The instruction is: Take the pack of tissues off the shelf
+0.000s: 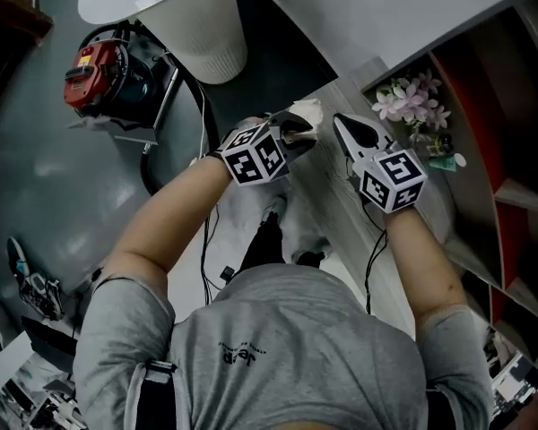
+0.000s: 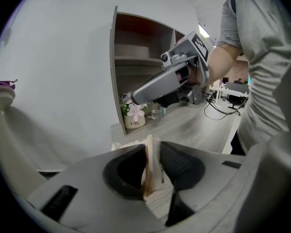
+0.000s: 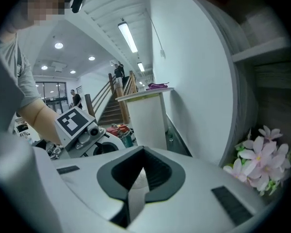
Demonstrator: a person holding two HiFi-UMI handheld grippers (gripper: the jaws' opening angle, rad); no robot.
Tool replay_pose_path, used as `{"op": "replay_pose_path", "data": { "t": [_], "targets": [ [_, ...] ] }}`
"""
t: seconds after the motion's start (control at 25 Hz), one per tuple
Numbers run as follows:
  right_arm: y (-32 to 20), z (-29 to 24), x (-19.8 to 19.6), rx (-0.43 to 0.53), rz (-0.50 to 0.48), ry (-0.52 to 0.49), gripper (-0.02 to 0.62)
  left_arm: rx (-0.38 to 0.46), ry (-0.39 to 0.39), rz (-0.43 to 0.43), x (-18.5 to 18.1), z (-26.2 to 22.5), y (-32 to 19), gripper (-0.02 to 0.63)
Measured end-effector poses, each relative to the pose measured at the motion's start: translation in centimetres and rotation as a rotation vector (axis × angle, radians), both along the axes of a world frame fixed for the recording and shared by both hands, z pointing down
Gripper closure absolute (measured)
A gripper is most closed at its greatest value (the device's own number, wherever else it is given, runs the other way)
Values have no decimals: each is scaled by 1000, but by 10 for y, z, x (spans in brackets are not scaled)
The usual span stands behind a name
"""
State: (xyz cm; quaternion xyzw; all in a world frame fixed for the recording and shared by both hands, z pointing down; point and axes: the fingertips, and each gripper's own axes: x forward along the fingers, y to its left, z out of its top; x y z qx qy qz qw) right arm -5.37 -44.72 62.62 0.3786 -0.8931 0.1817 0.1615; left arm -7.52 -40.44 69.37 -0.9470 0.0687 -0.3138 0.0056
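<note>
The pack of tissues point(image 2: 153, 171) is a pale, cream-white soft pack. My left gripper point(image 2: 153, 154) is shut on its upper edge, and the pack's layered end shows below the pads. From the head view the pack point(image 1: 307, 112) pokes out past the left gripper point(image 1: 298, 134) above the grey wooden table top point(image 1: 336, 206). My right gripper point(image 1: 342, 124) hovers close to the right of it, shut with nothing between its pads point(image 3: 155, 171). The shelf point(image 1: 511, 195) stands to the right, past the right gripper.
A pot of pink flowers point(image 1: 414, 99) stands at the shelf's lower opening, along with some small items. A white round pedestal point(image 1: 206, 25) and a red machine point(image 1: 94, 74) stand on the floor at the left. Cables hang from both grippers.
</note>
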Motion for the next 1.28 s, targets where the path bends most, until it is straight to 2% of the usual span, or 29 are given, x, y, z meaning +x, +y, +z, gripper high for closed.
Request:
{"op": "replay_pose_path", "data": {
  "t": [0.28, 0.56, 0.88, 1.04, 1.28],
  "targets": [
    [1, 44, 7, -57, 29, -6, 574, 64, -90, 79, 9, 52, 0, 477],
    [6, 68, 13, -91, 49, -21, 574, 118, -150, 135, 15, 78, 0, 477],
    [9, 82, 15, -112, 65, -42, 574, 108, -191, 141, 17, 107, 10, 477],
    [12, 90, 14, -126, 68, -50, 574, 78, -184, 115, 18, 118, 13, 476],
    [17, 102, 14, -143, 70, -51, 574, 17, -109, 46, 16, 122, 12, 471]
  ]
}}
